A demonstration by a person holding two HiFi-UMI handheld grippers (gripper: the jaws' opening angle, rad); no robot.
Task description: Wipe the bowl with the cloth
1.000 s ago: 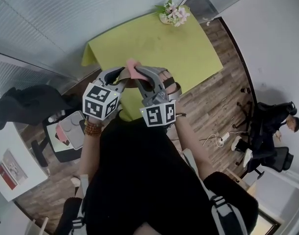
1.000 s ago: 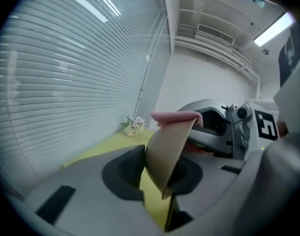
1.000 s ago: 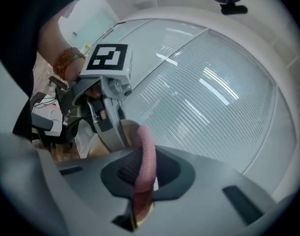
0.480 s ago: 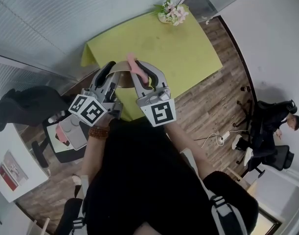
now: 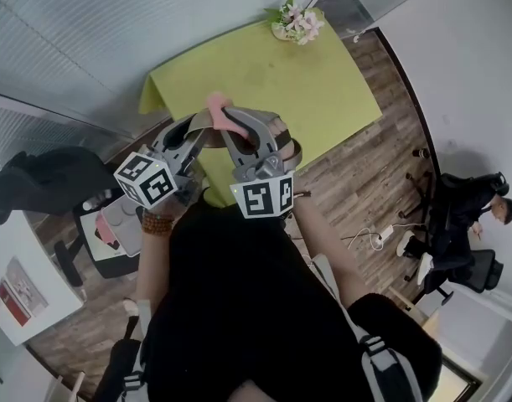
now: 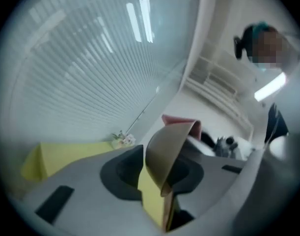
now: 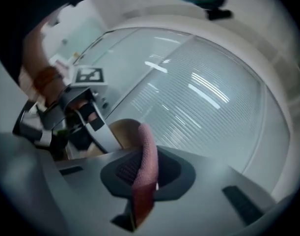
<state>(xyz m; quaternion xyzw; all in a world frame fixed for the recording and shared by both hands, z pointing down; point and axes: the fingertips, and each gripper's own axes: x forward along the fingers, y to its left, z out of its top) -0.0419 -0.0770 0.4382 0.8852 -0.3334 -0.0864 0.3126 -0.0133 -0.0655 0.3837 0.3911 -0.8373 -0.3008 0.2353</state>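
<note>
The person holds both tools in the air above the table's near edge. The left gripper pinches the rim of a smooth tan bowl, and its jaws have just eased slightly wider. The right gripper has just been closing and clamps a pink, mesh-textured cloth right beside the bowl's rim. Beyond them lies the lime-green table, with flowers at its far edge.
</note>
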